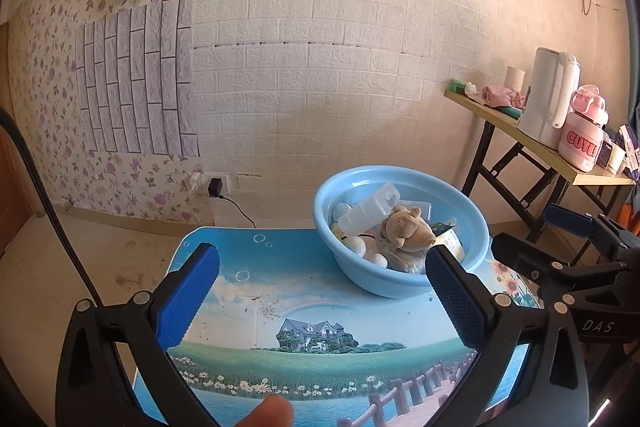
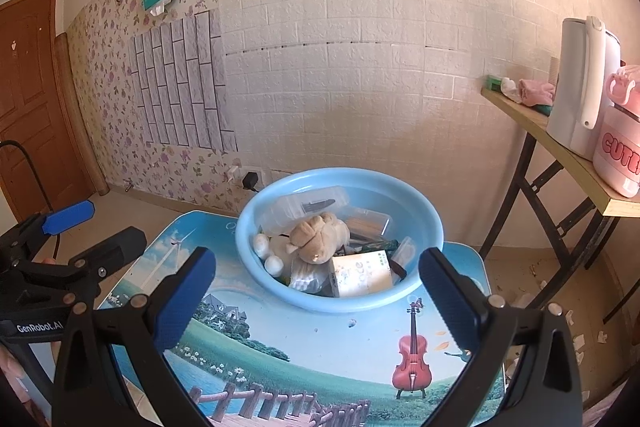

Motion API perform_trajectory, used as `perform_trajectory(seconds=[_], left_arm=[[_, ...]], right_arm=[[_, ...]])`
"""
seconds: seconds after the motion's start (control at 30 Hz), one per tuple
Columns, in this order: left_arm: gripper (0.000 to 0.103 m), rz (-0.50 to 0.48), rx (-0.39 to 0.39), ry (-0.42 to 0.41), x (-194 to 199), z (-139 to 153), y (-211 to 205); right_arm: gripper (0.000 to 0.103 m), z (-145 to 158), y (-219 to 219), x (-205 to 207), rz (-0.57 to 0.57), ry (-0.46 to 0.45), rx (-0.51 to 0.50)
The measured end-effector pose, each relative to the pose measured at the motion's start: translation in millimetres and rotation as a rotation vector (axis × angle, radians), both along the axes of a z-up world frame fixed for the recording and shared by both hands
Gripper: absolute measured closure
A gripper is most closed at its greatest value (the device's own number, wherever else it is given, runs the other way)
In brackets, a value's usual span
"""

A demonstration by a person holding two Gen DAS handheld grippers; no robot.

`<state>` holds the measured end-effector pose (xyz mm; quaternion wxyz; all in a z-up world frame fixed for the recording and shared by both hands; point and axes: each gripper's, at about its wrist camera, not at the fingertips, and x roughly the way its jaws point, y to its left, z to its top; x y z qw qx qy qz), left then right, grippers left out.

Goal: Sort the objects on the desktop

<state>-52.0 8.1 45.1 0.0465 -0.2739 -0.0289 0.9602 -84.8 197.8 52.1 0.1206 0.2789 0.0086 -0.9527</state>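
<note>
Filled blue basin (image 2: 424, 223) on table (image 2: 280, 327)

Two handheld grippers of black plastic, left gripper (image 1: 320, 283) and right gripper (image 2: 316, 287), each with blue textured pads (image 1: 186, 297) on its fingers and silver screws (image 1: 140, 297) at the joints. White lettering "GenRobot.AI" (image 2: 39, 327) along one side, "DAS" (image 1: 597, 326) along the other. Black braided cable (image 1: 36, 167) at far left.

White kettle (image 1: 550, 99) and pink bottle (image 1: 583, 137) on side table (image 1: 532, 143) — wall charger (image 1: 215, 187).
</note>
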Motion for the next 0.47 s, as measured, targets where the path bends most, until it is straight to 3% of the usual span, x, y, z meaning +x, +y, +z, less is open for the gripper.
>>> perform_trajectory(seconds=[0.47], left_arm=[[0.000,0.006,-0.021,0.001,7.3,0.2,3.0]], right_arm=[[0.000,-1.6,5.2,7.1,-0.008,0.001,-0.001]])
